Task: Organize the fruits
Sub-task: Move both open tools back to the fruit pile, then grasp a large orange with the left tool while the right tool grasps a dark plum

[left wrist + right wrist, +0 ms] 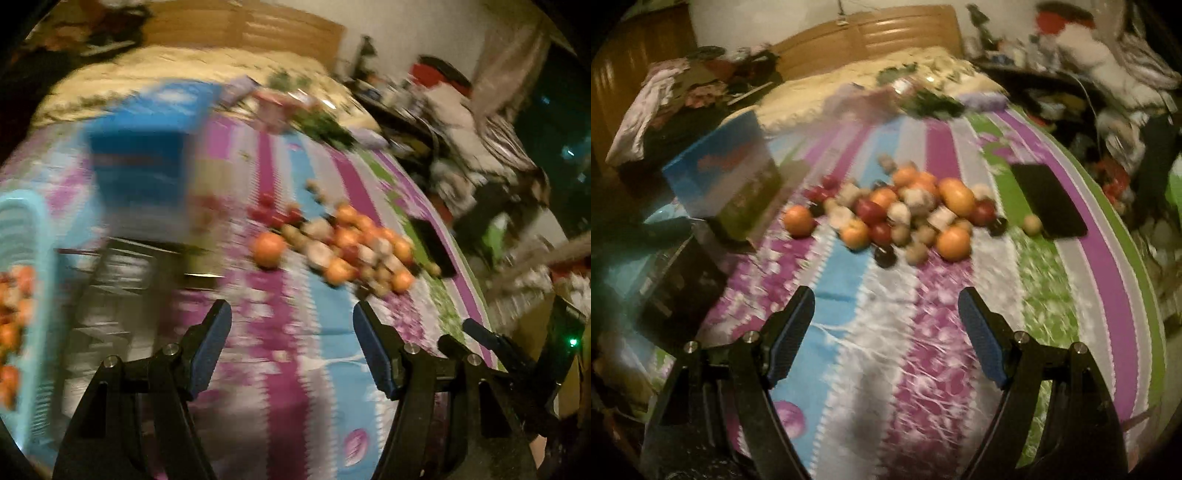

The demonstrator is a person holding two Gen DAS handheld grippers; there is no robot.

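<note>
A pile of mixed fruit (905, 210) lies on the striped bedspread: oranges, red fruit, dark plums and small brown ones. One orange (798, 220) sits apart at its left. The left wrist view shows the same pile (354, 247), and a light blue basket (22, 229) holding oranges (13, 325) at the far left edge. My left gripper (291, 314) is open and holds nothing, well short of the pile. My right gripper (886, 299) is also open and holds nothing, over bare bedspread in front of the pile. One of its fingers (478, 330) shows at the lower right of the left wrist view.
A blue box (727, 166) stands left of the fruit, with a dark tray-like object (683, 288) in front of it. A black phone (1049, 199) lies right of the pile, a small pale fruit (1032, 224) beside it. Leafy greens (931, 101) lie farther back. The bed's edge curves down the right side.
</note>
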